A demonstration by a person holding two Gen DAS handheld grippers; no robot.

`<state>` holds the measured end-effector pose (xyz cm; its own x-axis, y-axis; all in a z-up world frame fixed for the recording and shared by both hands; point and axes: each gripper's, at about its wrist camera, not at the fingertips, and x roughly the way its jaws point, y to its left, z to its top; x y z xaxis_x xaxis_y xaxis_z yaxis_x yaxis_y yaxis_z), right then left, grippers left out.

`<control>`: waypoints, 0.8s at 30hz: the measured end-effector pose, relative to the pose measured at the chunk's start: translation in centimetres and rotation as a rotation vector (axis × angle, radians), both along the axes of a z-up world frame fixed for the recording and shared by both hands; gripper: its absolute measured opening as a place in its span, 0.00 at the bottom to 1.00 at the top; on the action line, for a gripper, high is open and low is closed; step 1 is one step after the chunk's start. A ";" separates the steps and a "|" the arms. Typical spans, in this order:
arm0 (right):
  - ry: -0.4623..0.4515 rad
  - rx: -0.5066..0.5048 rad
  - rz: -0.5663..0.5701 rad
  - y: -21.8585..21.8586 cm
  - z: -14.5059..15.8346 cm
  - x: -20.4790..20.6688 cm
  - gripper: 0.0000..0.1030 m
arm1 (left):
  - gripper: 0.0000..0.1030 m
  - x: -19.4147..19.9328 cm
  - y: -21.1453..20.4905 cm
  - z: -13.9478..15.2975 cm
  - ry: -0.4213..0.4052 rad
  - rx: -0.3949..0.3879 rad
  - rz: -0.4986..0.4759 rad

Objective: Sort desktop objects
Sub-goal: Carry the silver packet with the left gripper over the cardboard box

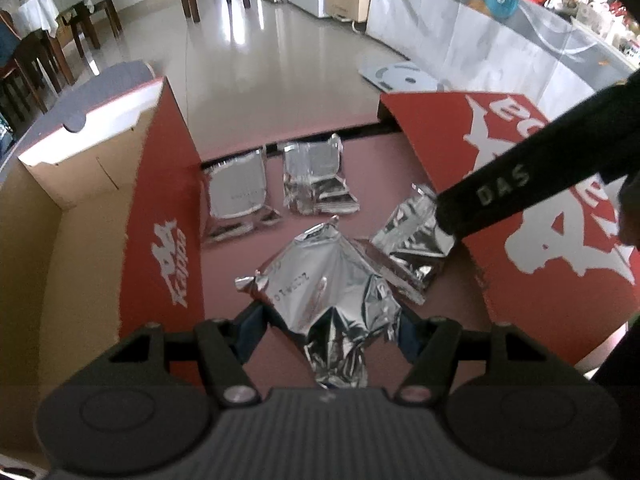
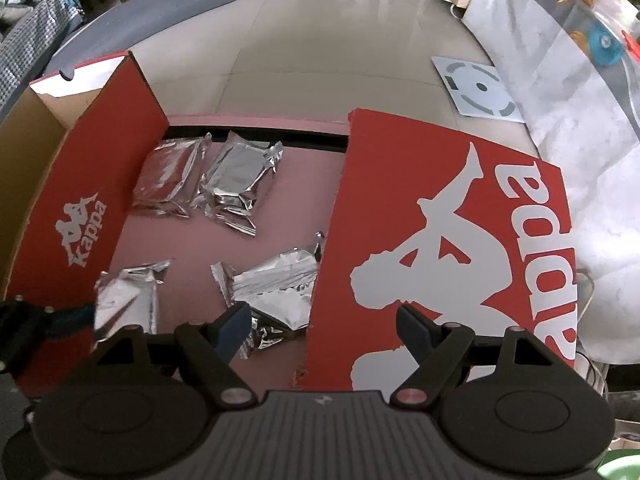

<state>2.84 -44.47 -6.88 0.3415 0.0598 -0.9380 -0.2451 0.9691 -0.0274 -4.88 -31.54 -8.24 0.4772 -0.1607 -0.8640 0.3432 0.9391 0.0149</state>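
Silver foil is the material at issue. The left gripper (image 1: 330, 320) has its fingers (image 1: 250, 330) closed on a crumpled foil pouch (image 1: 320, 280), gripping it near its lower, creased end, with the pouch lifted off the pink desk (image 1: 376, 160). Three further foil packets lie on the desk: two side by side at the far edge (image 1: 236, 194) (image 1: 314, 178), one nearer the red lid (image 2: 440, 240) at the right (image 1: 416, 236). An open red box (image 1: 80, 208) stands to the left, its cardboard interior showing.

The right gripper (image 2: 322, 330) has its fingers standing well apart with nothing between them; it hangs over the lid's edge and the nearest packet.

Risks noted:
- The hold is on slack, wrinkled foil. The film may slide or tear through the pads, and the pouch would drop back onto the other packets.
- The pouch's free upper end may flop and catch the red wall of the box when carried across.
- The two grippers are close together; the right one's body intrudes into the left wrist view just above the right-hand packet. A sideways swing could strike it.
- The far packets lie at the desk's back edge; a knock could push them off.
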 end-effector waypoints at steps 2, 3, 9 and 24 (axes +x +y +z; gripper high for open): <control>-0.009 0.006 -0.004 0.0 0.2 0.0 0.77 | 0.62 -0.3 0.2 0.8 -0.016 -0.003 0.002; -0.013 0.007 -0.008 -0.1 0.3 0.0 0.77 | 0.62 -0.5 0.3 1.2 -0.024 -0.004 0.003; -0.030 0.032 -0.028 -0.3 1.0 -0.1 0.77 | 0.62 -1.0 1.3 3.2 -0.063 -0.029 0.025; -0.053 0.062 0.009 1.1 1.9 -0.5 0.77 | 0.62 -1.0 4.6 6.5 -0.126 -0.055 0.104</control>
